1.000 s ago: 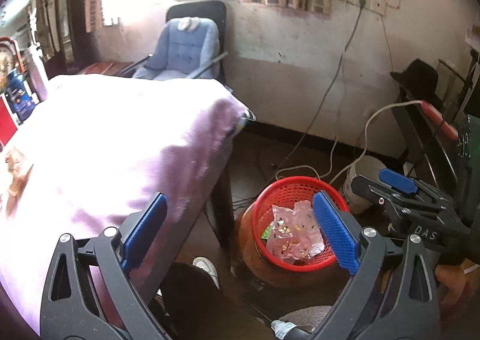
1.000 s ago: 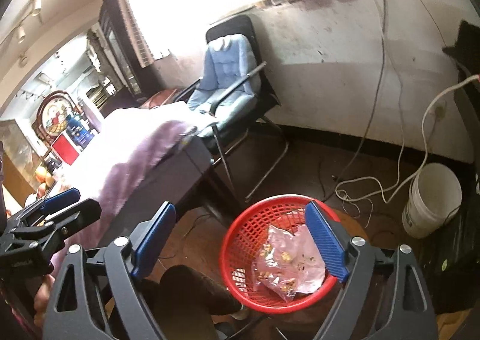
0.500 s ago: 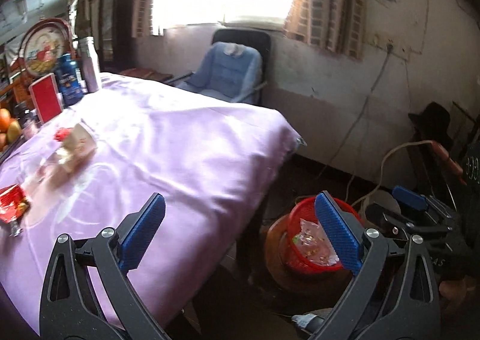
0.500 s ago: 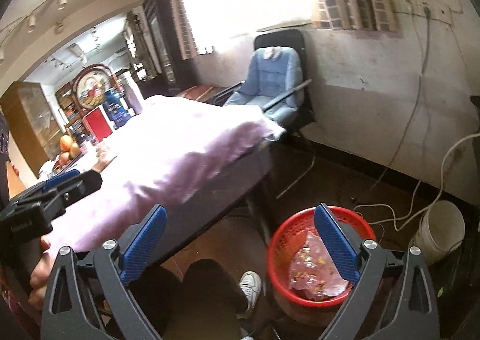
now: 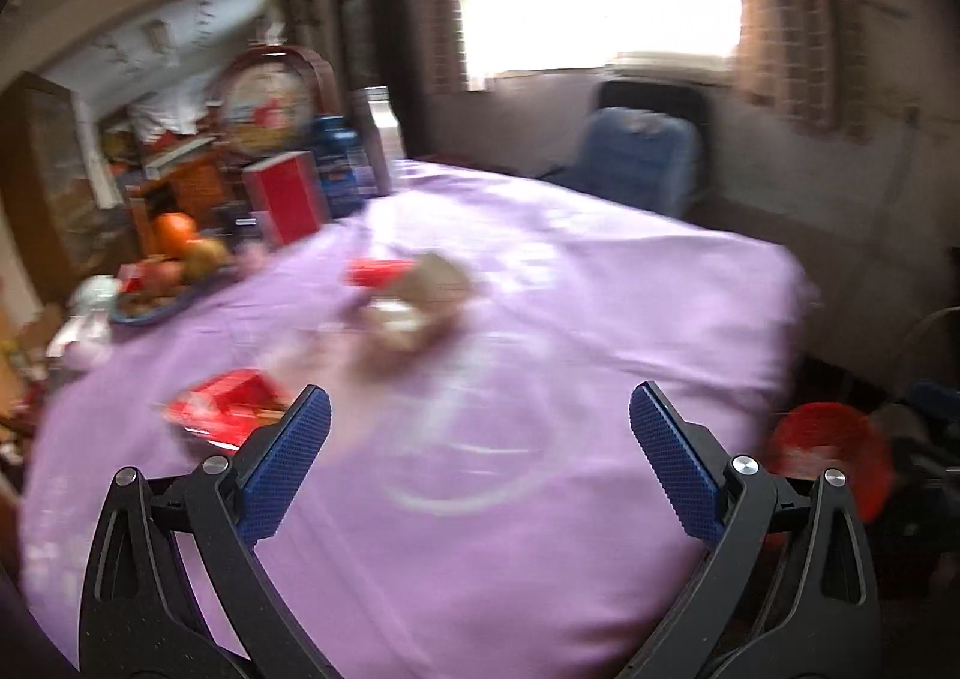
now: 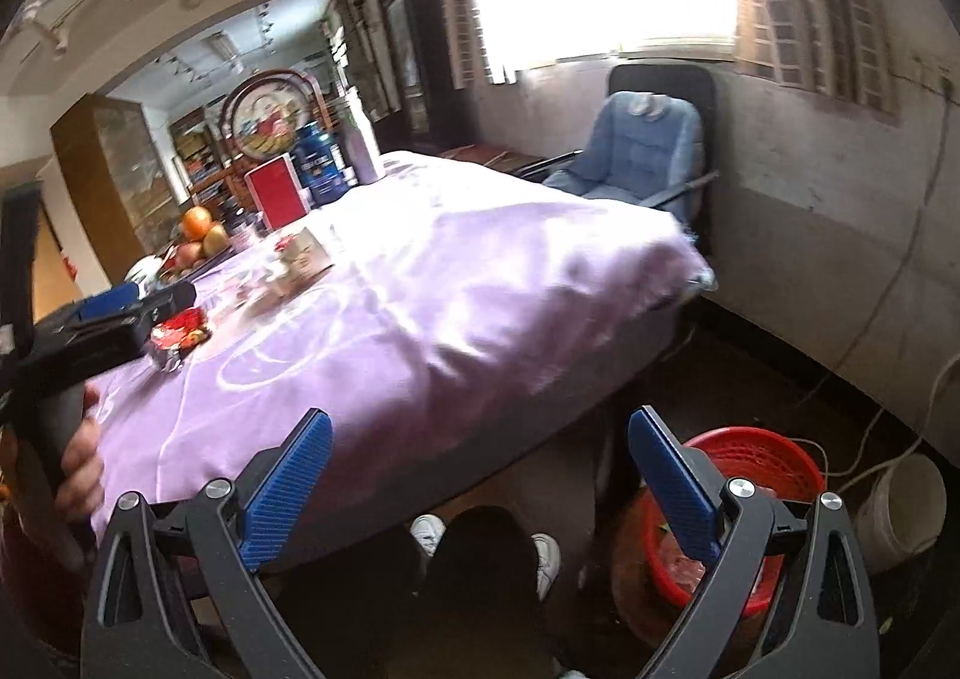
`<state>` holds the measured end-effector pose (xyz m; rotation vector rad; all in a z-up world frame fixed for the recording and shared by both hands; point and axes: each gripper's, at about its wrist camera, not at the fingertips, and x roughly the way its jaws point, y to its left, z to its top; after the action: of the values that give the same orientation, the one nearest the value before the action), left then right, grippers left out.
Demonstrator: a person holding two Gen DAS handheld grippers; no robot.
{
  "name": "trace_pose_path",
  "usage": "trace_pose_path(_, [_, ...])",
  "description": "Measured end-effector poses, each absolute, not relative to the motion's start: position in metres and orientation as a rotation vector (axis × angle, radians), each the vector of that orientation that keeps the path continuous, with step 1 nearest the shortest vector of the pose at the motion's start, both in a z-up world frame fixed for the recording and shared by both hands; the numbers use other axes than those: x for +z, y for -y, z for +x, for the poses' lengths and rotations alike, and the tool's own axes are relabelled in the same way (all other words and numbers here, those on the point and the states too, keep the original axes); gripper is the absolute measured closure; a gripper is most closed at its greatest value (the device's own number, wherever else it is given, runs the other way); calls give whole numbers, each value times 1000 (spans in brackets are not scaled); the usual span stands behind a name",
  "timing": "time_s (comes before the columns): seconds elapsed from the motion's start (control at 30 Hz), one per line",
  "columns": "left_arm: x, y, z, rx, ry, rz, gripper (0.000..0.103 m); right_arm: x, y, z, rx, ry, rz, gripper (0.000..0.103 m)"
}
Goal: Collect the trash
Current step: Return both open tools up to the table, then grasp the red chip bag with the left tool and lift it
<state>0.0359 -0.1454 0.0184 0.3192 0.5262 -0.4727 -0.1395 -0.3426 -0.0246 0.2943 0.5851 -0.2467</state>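
My left gripper point(image 5: 478, 409) stands open and empty above the purple tablecloth point(image 5: 540, 499). Ahead of it lie a red wrapper point(image 5: 222, 409) and a crumpled beige packet point(image 5: 414, 301) with a small red piece point(image 5: 378, 271), all blurred. My right gripper point(image 6: 480, 421) is open and empty off the table's near edge. The red mesh basket point(image 6: 756, 463) stands on the floor behind its right finger and holds a pink plastic bag point(image 6: 678, 565). The right wrist view also shows the red wrapper point(image 6: 180, 331), the beige packet point(image 6: 306, 259) and the left gripper point(image 6: 150, 298) in a hand point(image 6: 78, 475).
A fruit plate point(image 6: 192, 253), red box point(image 6: 279, 196), blue jar point(image 6: 321, 163) and bottle point(image 6: 363, 145) crowd the table's far left. A blue chair point(image 6: 636, 151) stands at the far end. A white bucket point(image 6: 900, 505), cables and the person's shoes point(image 6: 546, 559) are on the floor.
Both views have swung left and upward, away from the red basket and onto the tabletop. The wrappers on the cloth have come into sight. Both grippers stayed open.
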Motion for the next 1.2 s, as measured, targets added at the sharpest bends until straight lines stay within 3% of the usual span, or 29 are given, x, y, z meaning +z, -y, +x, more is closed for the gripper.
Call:
trace_pose_path(0.47, [-21,38,181,-197,-714,274,7,-20,285,-38,-92,-668,188,6])
trace_pose_path(1.2, [-67,30,215,-159,-917,242,5,-32,220,156,88,-818,147,6])
